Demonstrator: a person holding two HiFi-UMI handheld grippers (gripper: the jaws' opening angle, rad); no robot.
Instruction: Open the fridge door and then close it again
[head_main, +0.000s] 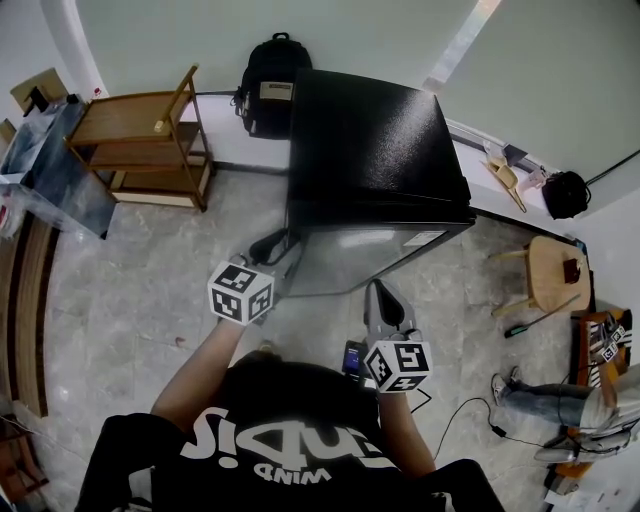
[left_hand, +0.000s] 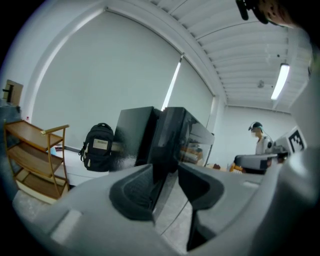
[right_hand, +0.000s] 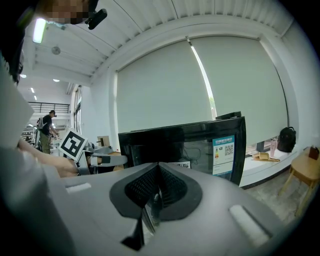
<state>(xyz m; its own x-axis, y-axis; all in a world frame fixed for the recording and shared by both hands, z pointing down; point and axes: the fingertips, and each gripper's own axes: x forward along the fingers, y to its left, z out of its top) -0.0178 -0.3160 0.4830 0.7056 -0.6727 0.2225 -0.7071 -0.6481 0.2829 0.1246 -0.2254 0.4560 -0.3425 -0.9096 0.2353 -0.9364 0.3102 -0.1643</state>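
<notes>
A low black fridge stands in front of me, its glass door facing me. My left gripper is at the door's upper left corner. In the left gripper view the door's edge stands between the two pads and fills the gap, so the left gripper is shut on it. The door looks slightly ajar there, with a dark slit beside the fridge body. My right gripper hangs in front of the door, apart from it. Its jaws meet, shut on nothing, and point at the door.
A wooden shelf unit stands to the left and a black backpack leans by the fridge's back left corner. A round wooden stool and another person are at the right. A cable lies on the floor.
</notes>
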